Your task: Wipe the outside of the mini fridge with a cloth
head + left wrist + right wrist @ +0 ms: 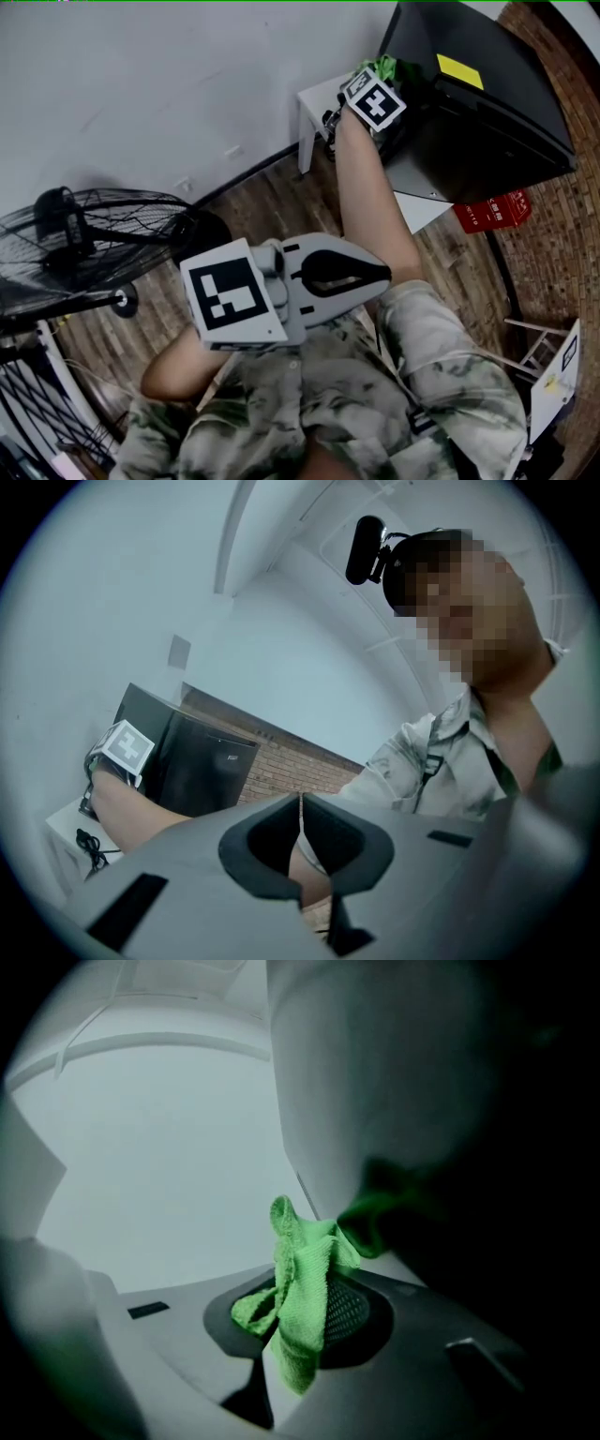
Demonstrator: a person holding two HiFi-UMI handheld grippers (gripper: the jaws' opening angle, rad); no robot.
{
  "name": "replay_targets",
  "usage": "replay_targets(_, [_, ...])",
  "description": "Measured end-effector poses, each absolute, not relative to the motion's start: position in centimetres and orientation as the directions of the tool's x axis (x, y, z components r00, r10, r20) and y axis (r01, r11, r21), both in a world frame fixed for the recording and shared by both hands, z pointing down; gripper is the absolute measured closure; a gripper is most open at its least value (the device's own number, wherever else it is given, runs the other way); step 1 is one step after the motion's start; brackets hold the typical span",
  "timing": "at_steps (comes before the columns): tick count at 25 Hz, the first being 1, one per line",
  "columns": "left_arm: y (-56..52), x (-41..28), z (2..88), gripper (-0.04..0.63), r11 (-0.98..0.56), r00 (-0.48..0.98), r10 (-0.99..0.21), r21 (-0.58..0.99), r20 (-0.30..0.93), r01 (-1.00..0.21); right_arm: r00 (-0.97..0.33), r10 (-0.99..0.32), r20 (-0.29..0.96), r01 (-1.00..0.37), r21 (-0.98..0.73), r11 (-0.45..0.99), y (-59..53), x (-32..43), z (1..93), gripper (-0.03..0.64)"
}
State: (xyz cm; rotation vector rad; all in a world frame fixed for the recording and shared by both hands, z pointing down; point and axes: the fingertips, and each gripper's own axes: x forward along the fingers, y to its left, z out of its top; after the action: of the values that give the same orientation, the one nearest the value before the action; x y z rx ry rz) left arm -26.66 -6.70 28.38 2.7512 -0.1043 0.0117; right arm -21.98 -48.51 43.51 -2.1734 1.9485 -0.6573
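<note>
Two grippers | right gripper pinches soft, light cloth mid-bunch at mini fridge | left gripper jaws together, empty.

left gripper: jaws together, nothing between them, held close before the chest, tips toward 3 o'clock in head view | left forearm: bent, at 7 o'clock | right arm: bare, stretched toward 1 o'clock | right gripper: jaws clamped on green cloth
</note>
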Motion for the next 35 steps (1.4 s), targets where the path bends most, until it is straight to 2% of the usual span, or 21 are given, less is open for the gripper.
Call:
replay_targets(10, [-8.4,-26.9,29.9,0.568,-0.91,0.996,-0.086,0.405,0.038,-0.094,0.063,-0.923,0.379,-0.908,-0.363,-0.211,-47.7,-21.7,53.5,0.525])
replay_targets(18, [-9.7,-26.9,30.8,0.569,-0.902,0.995,-0.091,0.42,0.036,-0.098,0.053,-0.895,0.443,-0.942,-0.276,-0.192,-47.0,-22.0,58.0,0.525])
replay_targets(22, [-10.1,-26.9,30.6,0.568,-0.904,0.996,-0.09,0.417,0.03,-0.094,0.035,-0.92,0.39,-0.955,-0.257,-0.145,-48.3,-22.7,55.3,0.525])
replay_targets(30, [-10.6,-27.1,30.0,0.569,-0.911,0.996,-0.085,0.404,0.02,-0.086,0.018,-0.981,0.194,-0.969,-0.238,-0.065,-53.0,-23.5,43.6,0.525])
replay_targets(35, [-10.5,-27.0,29.9,0.569,-0.91,0.996,-0.085,0.405,0.021,-0.087,0.031,-0.99,0.14,-0.974,-0.218,-0.061,-55.4,-23.0,39.5,0.525])
